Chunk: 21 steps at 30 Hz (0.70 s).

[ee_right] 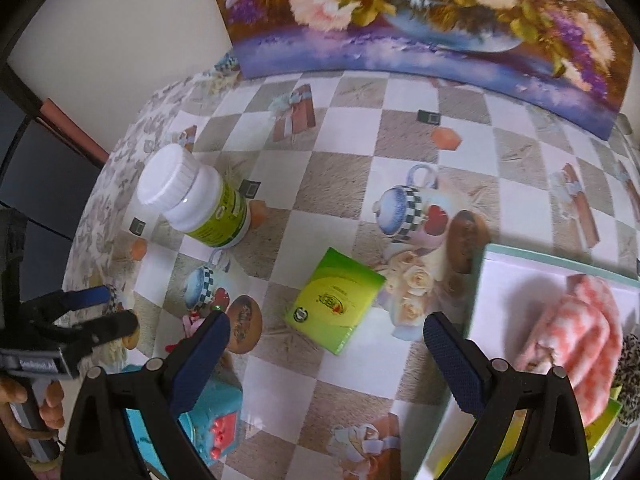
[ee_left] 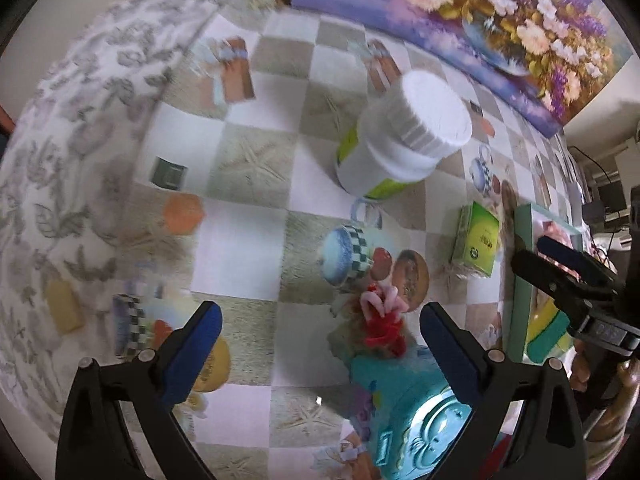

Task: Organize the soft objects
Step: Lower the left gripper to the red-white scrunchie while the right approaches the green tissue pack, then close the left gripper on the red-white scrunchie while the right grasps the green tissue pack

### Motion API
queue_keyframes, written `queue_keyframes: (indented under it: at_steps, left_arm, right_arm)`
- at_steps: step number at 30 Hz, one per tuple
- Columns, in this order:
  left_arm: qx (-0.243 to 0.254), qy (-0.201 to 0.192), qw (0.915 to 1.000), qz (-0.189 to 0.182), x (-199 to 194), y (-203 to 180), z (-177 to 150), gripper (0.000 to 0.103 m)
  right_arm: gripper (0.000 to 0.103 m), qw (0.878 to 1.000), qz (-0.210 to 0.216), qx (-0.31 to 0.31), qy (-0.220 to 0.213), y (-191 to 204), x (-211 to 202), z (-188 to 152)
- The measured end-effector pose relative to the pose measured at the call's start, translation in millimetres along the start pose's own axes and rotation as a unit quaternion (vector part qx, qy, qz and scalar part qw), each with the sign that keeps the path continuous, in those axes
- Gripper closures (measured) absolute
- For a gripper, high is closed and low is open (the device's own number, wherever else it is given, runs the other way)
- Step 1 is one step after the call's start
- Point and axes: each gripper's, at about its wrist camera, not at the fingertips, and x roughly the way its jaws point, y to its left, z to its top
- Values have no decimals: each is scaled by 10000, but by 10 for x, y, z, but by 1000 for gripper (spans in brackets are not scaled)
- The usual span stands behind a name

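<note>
My left gripper (ee_left: 320, 320) is open and empty, hovering above a red and pink soft toy (ee_left: 382, 316) that lies on the table between its fingers, next to a teal plastic toy (ee_left: 412, 412). My right gripper (ee_right: 326, 334) is open and empty over the table. A pink and white fluffy cloth (ee_right: 576, 344) and a leopard-print soft item (ee_right: 630, 376) lie in the green-rimmed box (ee_right: 520, 250) at the right. The box (ee_left: 520, 280) also shows in the left wrist view, with the right gripper (ee_left: 560, 264) over it. The left gripper (ee_right: 100, 312) shows in the right wrist view.
A white-capped bottle (ee_left: 400, 140) stands on the checkered tablecloth (ee_left: 248, 240), also in the right wrist view (ee_right: 196, 200). A small green carton (ee_right: 334, 304) lies near the box. A flower painting (ee_right: 420, 20) leans against the wall. A floral cloth (ee_left: 80, 160) covers the table's left edge.
</note>
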Motion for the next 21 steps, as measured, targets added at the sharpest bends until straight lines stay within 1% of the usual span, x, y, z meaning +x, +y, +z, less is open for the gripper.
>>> queue_keyframes:
  at_steps: [1, 3, 5, 8, 11, 13, 16, 17, 19, 21]
  left_arm:
    - [20, 120, 9999, -37, 53, -26, 18, 10]
    - [87, 281, 9995, -88, 145, -96, 53, 15]
    - [190, 412, 9990, -66, 225, -177, 84, 15]
    - [403, 573, 9975, 43, 328, -308, 121, 17]
    - [516, 745, 9958, 129, 431, -408, 173, 24]
    - [531, 829, 9951, 118, 475, -445, 201, 29]
    - [639, 927, 9935, 190, 550, -541, 235, 32]
    - [656, 961, 9930, 218, 577, -567, 243, 34]
    - [661, 1053, 9919, 254, 634, -596, 246, 44]
    - [657, 1114, 9911, 306, 683, -621, 251, 49]
  right_arm:
    - [4, 10000, -32, 9, 38, 9, 29, 23]
    - [4, 9998, -184, -8, 117, 34, 107, 71]
    - [6, 9993, -293, -4, 215, 42, 184, 100]
    - [9, 9989, -317, 25, 356, 46, 307, 126]
    - [12, 9984, -350, 38, 446, 49, 404, 145]
    - [15, 9981, -401, 2, 478, 61, 456, 148]
    - [16, 9976, -461, -69, 507, 88, 509, 142]
    - [18, 9976, -454, -72, 523, 83, 529, 142]
    - [22, 9973, -483, -63, 548, 74, 564, 144]
    - [25, 9970, -525, -70, 569, 68, 607, 150]
